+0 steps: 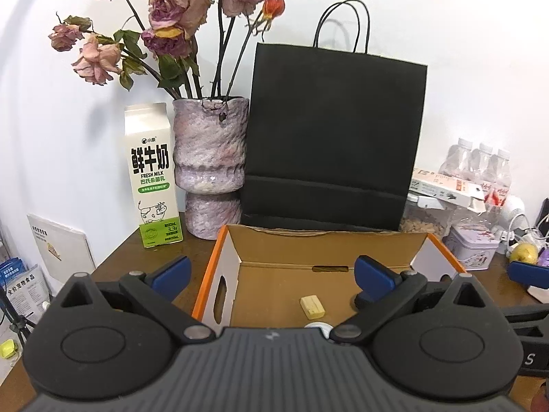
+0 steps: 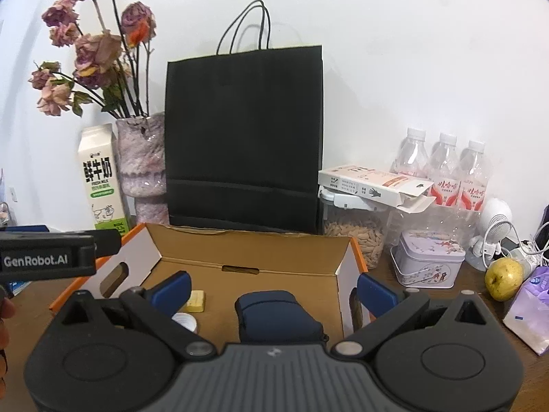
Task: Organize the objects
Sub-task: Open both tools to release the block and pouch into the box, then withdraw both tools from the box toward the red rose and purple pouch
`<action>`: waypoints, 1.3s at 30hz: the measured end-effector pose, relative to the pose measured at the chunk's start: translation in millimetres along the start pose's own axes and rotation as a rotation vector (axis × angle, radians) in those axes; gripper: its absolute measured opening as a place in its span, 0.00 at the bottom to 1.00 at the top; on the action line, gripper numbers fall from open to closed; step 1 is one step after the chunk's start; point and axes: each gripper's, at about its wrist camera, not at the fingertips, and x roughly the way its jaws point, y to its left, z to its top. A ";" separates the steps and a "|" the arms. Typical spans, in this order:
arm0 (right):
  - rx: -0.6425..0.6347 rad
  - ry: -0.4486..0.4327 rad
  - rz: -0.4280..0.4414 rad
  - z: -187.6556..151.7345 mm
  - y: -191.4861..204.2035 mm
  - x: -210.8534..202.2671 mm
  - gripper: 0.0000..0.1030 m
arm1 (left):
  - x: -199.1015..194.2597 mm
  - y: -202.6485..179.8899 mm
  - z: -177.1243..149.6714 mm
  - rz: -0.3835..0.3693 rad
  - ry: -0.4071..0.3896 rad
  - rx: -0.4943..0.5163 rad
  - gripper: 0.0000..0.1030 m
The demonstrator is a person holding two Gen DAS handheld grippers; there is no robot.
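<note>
An open cardboard box (image 1: 326, 247) with an orange rim sits on the brown table. A small yellow block (image 1: 312, 306) and a white cap (image 1: 317, 326) lie on its floor. My left gripper (image 1: 272, 274) hovers open over the box's near edge, holding nothing. In the right wrist view the same box (image 2: 254, 250) also holds a navy pouch (image 2: 278, 316), to the right of the yellow block (image 2: 195, 300) and white cap (image 2: 185, 321). My right gripper (image 2: 274, 293) is open above the pouch, its fingers apart from it. The left gripper's body (image 2: 48, 257) shows at the left.
Behind the box stand a black paper bag (image 1: 333, 137), a milk carton (image 1: 154, 178) and a vase of dried roses (image 1: 209, 158). To the right are water bottles (image 2: 442, 168), a seed jar (image 2: 357, 237), a tin (image 2: 429, 261), a yellow-green fruit (image 2: 504, 278) and a purple pack (image 2: 532, 305).
</note>
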 end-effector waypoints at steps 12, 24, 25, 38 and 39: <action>-0.035 -0.056 0.008 -4.7 11.4 -45.8 1.00 | -41.3 2.0 -4.5 -0.034 -0.023 -0.004 1.00; -0.044 -0.078 0.016 -16.8 18.6 -88.6 1.00 | -79.1 5.8 -15.8 -0.053 -0.021 -0.005 1.00; -0.044 -0.079 0.016 -17.8 18.6 -91.3 1.00 | -82.6 6.1 -16.8 -0.055 -0.021 -0.005 1.00; -0.030 -0.080 0.040 -34.1 21.8 -136.1 1.00 | -126.1 7.6 -34.7 -0.077 -0.015 0.007 1.00; -0.028 -0.082 0.041 -36.2 22.1 -140.0 1.00 | -130.2 8.3 -36.9 -0.080 -0.014 0.008 1.00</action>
